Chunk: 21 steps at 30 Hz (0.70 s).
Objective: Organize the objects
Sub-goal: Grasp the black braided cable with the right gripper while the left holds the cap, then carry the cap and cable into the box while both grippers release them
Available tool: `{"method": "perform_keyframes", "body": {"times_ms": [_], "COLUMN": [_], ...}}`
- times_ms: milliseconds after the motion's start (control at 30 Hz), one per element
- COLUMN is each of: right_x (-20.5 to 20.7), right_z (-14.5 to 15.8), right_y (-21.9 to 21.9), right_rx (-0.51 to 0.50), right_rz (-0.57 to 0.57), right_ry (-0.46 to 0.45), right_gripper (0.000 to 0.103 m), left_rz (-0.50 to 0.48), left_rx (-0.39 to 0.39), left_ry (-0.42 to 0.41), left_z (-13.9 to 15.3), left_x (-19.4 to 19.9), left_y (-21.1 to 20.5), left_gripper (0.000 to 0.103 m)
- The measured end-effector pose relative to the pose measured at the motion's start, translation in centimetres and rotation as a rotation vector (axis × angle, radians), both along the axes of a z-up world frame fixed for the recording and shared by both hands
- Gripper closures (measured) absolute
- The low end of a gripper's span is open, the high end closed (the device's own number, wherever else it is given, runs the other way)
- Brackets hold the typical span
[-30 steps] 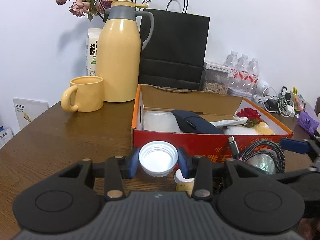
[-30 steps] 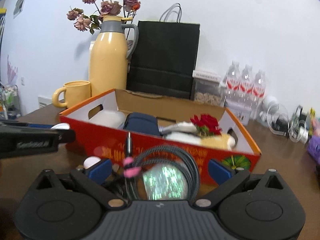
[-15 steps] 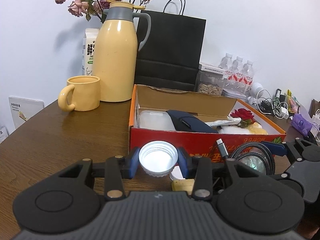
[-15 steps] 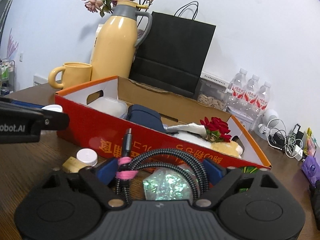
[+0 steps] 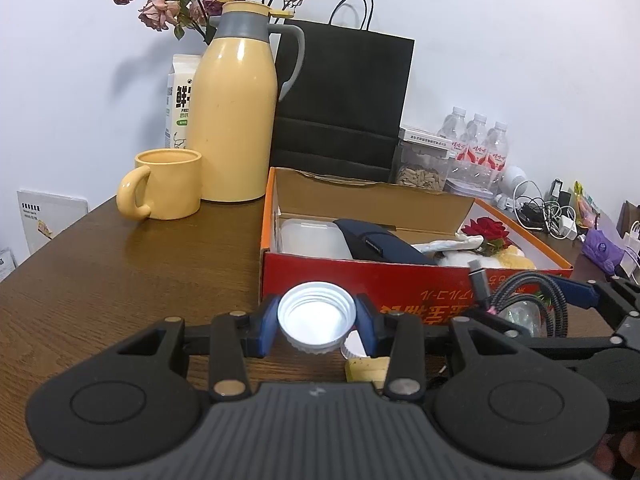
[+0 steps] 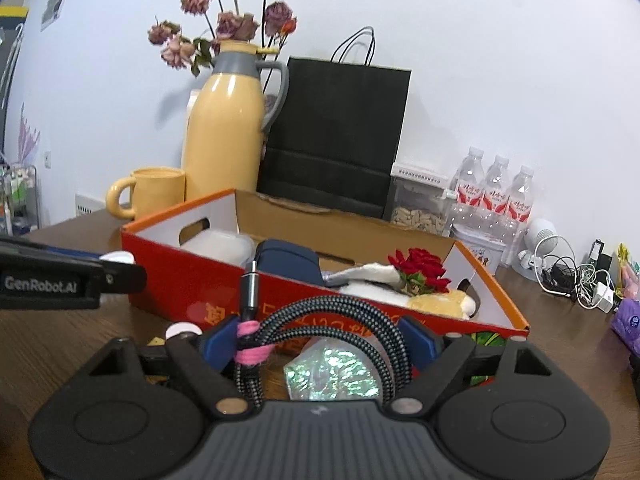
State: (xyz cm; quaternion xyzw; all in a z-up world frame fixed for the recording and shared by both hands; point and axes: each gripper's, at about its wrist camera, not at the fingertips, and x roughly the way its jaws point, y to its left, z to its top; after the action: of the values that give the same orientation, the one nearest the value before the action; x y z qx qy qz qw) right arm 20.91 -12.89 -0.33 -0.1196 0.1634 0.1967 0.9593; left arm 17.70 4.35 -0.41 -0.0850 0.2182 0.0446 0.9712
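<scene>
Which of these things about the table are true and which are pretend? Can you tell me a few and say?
1. The left gripper holds a white bottle cap between its fingers. True.
2. The right gripper is holding the yellow mug. False: it holds a coiled braided cable, and the mug stands on the table beside the yellow thermos jug.
3. A red rose lies inside the red cardboard box. True.
4. The black paper bag lies flat inside the box. False: it stands upright behind the box, against the wall.
5. The water bottles stand outside the box. True.
</scene>
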Motion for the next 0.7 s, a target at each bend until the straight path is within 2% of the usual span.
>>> {"method": "perform_keyframes", "body": {"times_ms": [433,700], "right_x": [-0.8,0.1], "right_z": [1.4,4.4], "right_y": [-2.2,-2.2], "right_rx": [0.092,0.107], "right_rz": [-0.016,0.000], "right_ry": [-0.041,-0.119], "right_gripper": [0.019,0.019], "left_rz": [0.019,0.002], "left_rx": [0.030,0.070], "left_ry": [-0.019,-0.101], "left_z": [0.3,4.0], "left_x": [0.0,0.6], "left_y": [-0.4,-1.7], "left_gripper": [0.062,0.062]}}
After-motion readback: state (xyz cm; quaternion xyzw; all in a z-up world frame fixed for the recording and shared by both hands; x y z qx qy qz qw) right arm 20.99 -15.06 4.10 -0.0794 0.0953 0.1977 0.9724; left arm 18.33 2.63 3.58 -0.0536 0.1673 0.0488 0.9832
